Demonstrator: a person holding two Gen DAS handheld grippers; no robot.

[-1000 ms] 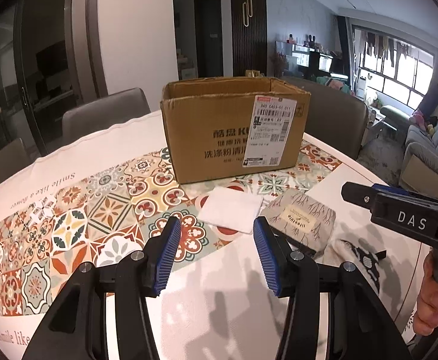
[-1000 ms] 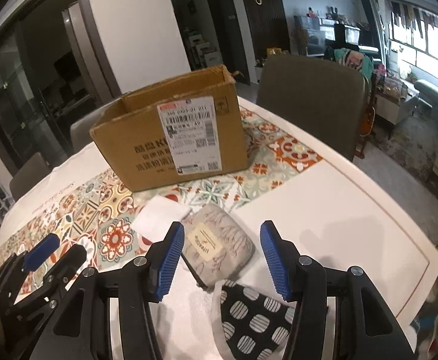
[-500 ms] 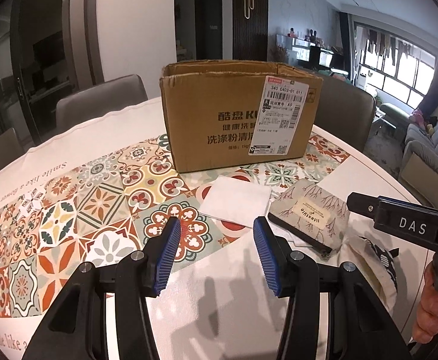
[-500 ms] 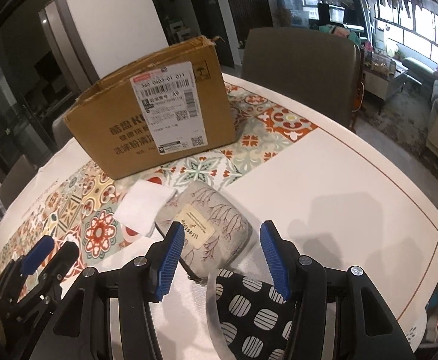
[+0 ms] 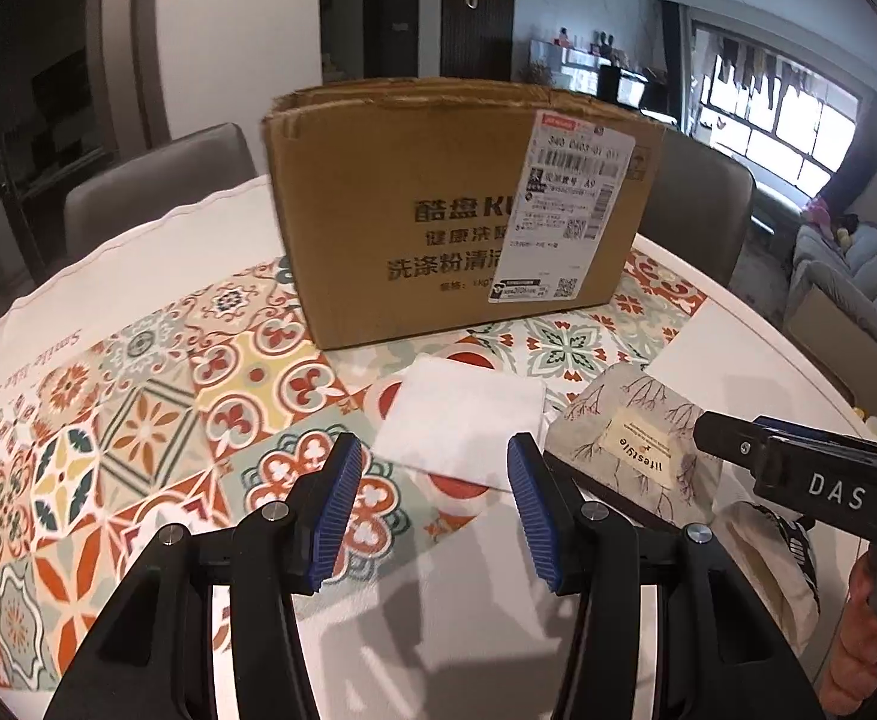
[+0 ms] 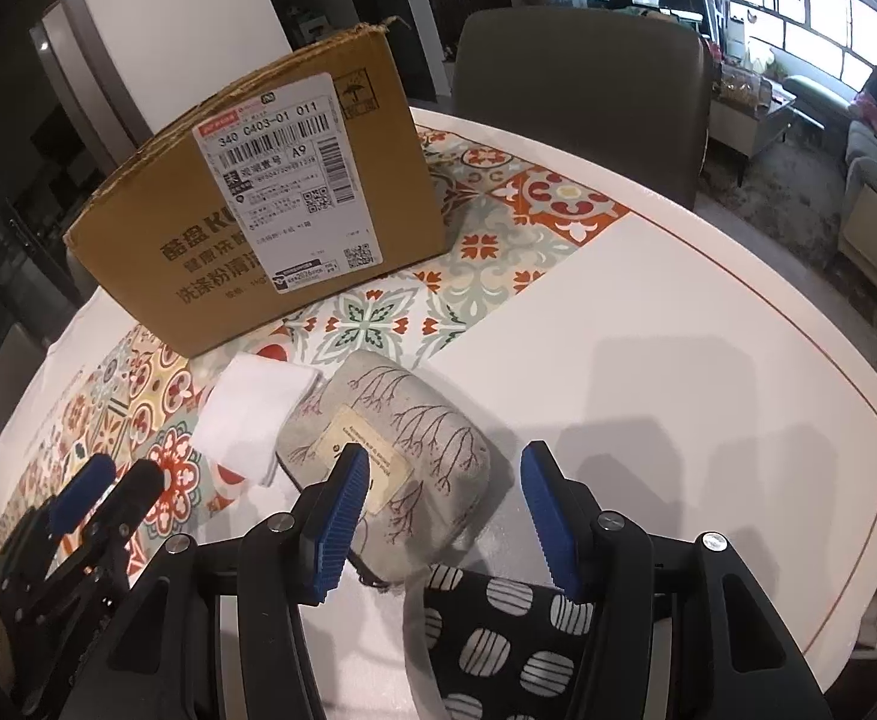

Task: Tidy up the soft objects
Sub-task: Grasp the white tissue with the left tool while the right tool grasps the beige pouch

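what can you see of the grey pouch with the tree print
The grey pouch is a soft, padded-looking fabric piece printed with bare reddish-brown branches, with a cream label sewn on top and a dark edge along its near side. It lies flat on the table, beside the white folded cloth and in front of the cardboard box. The open right hand-held gripper hovers over it.

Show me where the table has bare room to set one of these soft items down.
Free: the plain white stretch right of the grey pouch, out to the table's red-lined edge; also the patterned runner left of the cardboard box. Crowded: the white cloth, pouch and dotted fabric bunch together before the box.
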